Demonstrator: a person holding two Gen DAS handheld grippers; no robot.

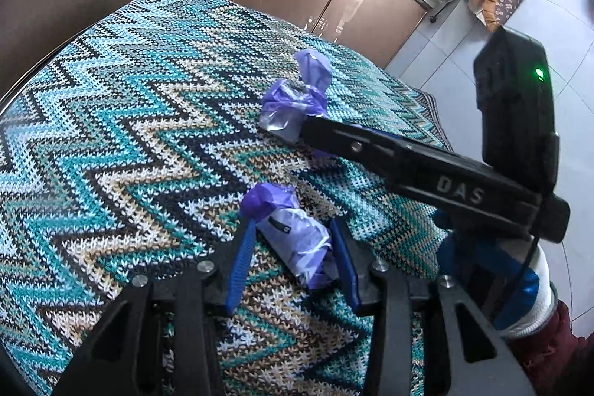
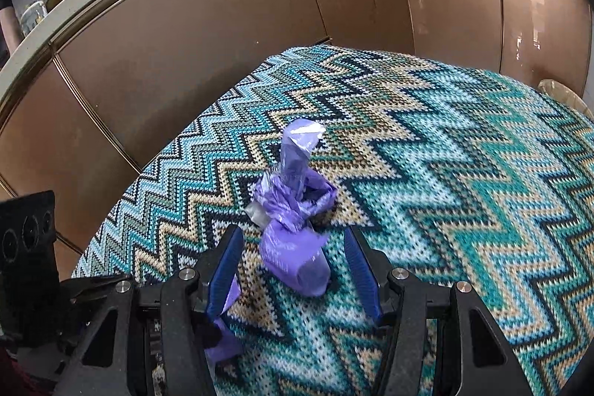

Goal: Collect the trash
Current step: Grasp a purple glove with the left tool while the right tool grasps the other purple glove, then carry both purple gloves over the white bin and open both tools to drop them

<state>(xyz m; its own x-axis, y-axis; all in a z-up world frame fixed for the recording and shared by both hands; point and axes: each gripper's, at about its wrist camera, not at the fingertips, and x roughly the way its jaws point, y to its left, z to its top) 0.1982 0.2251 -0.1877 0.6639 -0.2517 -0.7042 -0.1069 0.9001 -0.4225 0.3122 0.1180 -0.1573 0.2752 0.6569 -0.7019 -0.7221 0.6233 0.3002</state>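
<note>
Blue pads of the left claw sit apart, one on each side of a small purple wrapper that lies on the zigzag cloth covering the bench. The pads are close to the wrapper, and I cannot tell if they touch it. Behind that wrapper, farther from the left claw, lies a bigger crumpled purple wrapper. The right claw reaches to this one, and its blue fingers are apart too, with the near end of the bigger purple wrapper between them, not squeezed. Another bit of purple plastic shows low by the left finger of the right claw. Brown cupboard doors stand behind the bench.
</note>
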